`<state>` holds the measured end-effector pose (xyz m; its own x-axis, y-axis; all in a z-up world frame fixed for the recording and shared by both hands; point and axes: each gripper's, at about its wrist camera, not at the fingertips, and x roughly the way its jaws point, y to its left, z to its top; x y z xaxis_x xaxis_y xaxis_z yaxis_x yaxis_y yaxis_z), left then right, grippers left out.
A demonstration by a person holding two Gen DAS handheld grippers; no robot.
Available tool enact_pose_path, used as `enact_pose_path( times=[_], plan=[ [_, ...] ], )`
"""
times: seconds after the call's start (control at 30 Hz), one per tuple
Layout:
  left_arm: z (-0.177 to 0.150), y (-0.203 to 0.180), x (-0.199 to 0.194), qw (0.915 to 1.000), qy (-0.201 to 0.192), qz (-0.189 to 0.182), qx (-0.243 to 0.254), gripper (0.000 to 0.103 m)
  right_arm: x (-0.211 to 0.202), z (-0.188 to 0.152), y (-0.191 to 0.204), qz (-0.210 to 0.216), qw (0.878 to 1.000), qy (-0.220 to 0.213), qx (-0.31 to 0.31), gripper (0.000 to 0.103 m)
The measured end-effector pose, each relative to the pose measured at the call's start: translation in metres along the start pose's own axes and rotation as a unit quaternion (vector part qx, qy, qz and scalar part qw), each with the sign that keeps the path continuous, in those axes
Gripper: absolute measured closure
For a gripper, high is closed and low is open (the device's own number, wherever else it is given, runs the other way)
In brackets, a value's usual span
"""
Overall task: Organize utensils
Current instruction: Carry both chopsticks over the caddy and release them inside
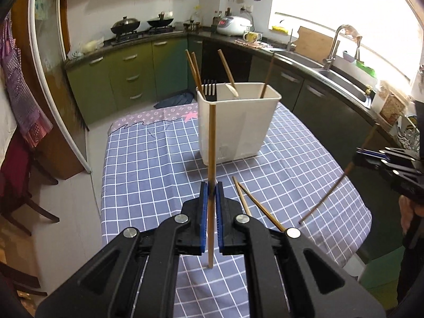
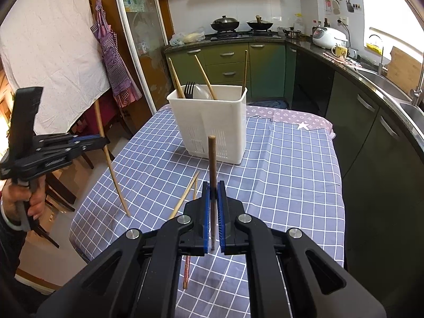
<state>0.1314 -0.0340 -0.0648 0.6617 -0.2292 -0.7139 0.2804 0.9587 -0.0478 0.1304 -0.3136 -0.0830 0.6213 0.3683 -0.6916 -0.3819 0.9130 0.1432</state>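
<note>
A white utensil holder (image 1: 238, 124) (image 2: 212, 122) stands on the checked tablecloth (image 1: 148, 159). It holds several chopsticks, a black fork (image 2: 188, 90) and a pale spoon (image 1: 232, 88). My left gripper (image 1: 211, 186) (image 2: 105, 140) is shut on a light bamboo chopstick (image 1: 212, 143) (image 2: 116, 182), held upright above the table in front of the holder. My right gripper (image 2: 212, 188) (image 1: 357, 156) is shut on a dark brown chopstick (image 2: 212, 159) (image 1: 331, 190). Two loose chopsticks (image 1: 254, 201) (image 2: 185, 193) lie on the cloth between the grippers. One more, reddish at its end (image 2: 186, 270), lies under the right gripper.
Green cabinets and a dark counter (image 2: 371, 74) wrap around the back and right, with a sink (image 1: 341, 82), two woks (image 2: 225, 22) and a rice cooker (image 2: 328, 37). Wooden chairs (image 2: 63, 185) and a hanging apron (image 2: 114, 61) stand to the table's left. A hand (image 2: 18, 201) grips the left tool.
</note>
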Motion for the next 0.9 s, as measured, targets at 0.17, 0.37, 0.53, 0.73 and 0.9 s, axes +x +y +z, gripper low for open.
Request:
enact_pose_path(
  times=[0.17,0.37,0.53,0.73,0.9],
  plan=[
    [-0.011,-0.007,-0.013,0.9997,-0.014,0.011,0.018,0.097,0.0,-0.001,0.0,-0.001,1.0,-0.001,0.0,0.097],
    [-0.017,-0.011,-0.019,0.9993,-0.02,0.016,0.027,0.097,0.002,-0.002,0.003,0.0,1.0,0.003,-0.001,0.096],
    [-0.017,-0.009,-0.02,0.9993,-0.021,0.019,0.025,0.097,0.003,-0.002,0.002,-0.002,1.0,0.004,0.002,0.097],
    [-0.013,-0.009,-0.02,0.9992,-0.024,0.02,0.026,0.097,0.005,0.0,0.002,0.001,1.0,0.006,0.004,0.097],
    [-0.006,-0.01,-0.024,0.999,-0.031,0.017,0.027,0.097,0.003,0.004,0.004,0.001,1.0,0.002,0.001,0.097]
  ],
)
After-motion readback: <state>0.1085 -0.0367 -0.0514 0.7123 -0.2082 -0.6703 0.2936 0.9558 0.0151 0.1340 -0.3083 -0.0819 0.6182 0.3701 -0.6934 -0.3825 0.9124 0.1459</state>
